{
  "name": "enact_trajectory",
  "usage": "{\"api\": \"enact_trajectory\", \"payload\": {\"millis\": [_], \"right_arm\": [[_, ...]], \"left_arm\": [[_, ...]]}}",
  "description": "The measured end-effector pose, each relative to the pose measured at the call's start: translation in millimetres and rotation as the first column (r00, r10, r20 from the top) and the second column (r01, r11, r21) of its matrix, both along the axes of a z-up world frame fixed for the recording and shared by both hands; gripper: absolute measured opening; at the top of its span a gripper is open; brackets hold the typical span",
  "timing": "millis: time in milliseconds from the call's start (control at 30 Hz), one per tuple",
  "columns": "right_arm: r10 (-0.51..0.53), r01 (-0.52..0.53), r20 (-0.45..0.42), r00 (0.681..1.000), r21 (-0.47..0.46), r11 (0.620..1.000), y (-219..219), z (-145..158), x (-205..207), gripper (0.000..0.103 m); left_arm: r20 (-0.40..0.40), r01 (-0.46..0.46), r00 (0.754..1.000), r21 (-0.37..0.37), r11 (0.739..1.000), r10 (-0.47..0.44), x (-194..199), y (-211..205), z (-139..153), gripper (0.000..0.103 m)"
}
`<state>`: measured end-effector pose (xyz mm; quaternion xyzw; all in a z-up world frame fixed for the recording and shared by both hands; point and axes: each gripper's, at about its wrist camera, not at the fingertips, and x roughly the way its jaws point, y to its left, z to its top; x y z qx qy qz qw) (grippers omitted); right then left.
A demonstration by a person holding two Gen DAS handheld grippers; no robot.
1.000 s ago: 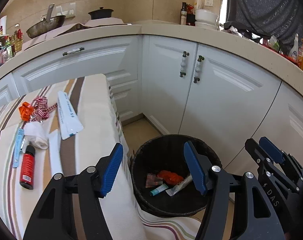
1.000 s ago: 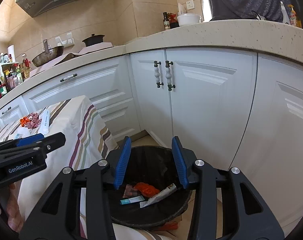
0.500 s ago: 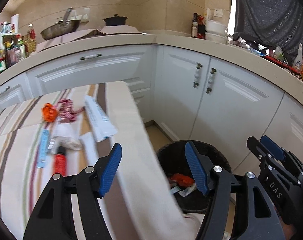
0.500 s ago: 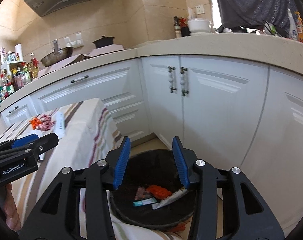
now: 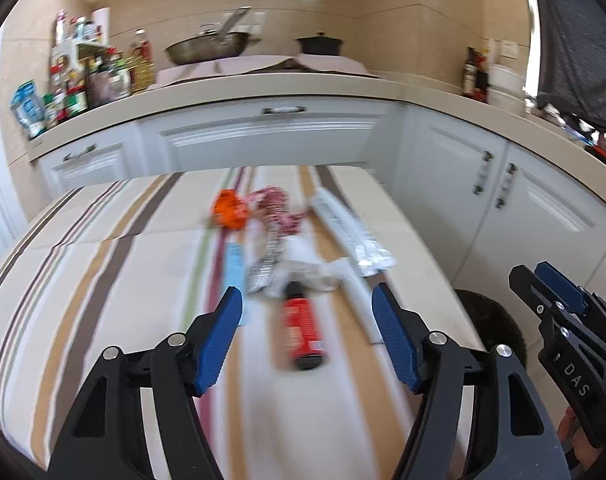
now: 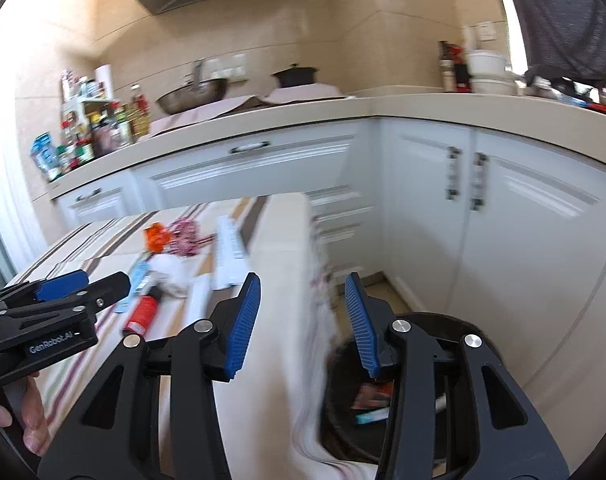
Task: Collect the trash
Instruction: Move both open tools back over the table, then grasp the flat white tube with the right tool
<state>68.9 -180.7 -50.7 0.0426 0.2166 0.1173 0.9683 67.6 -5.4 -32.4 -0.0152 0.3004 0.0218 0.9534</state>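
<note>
Lying between the empty, half-open left hand-held gripper (image 5: 305, 336) jaws, the red bottle (image 5: 303, 330) looks light, rigid, roll-prone — grip mid-body.

Left gripper (image 5: 305, 336) and right gripper (image 6: 301, 322), both angled downward with blue-padded jaws parted and empty, the left set wider.

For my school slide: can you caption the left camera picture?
Open left gripper above a striped table with a red bottle and other trash.
</note>
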Motion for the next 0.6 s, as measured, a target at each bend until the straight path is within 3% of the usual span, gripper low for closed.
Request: {"api": "enact_trajectory", "payload": {"millis": [300,600], "right_arm": [[0.094,-0.096,-0.052,0.994,-0.048,0.994,52.4,1.9,16.0,0.043],[0.124,-0.161,-0.254,0.959,-0.13,0.978,83.7,-16.0,45.3,0.043]], "left_arm": [[-0.025,-0.09,0.996,-0.009,0.996,0.089,-1.0,50.0,-6.9,0.067],[-0.067,-0.124,0.991,-0.047,0.991,0.12,3.9,83.8,-15.1,0.07]]}}
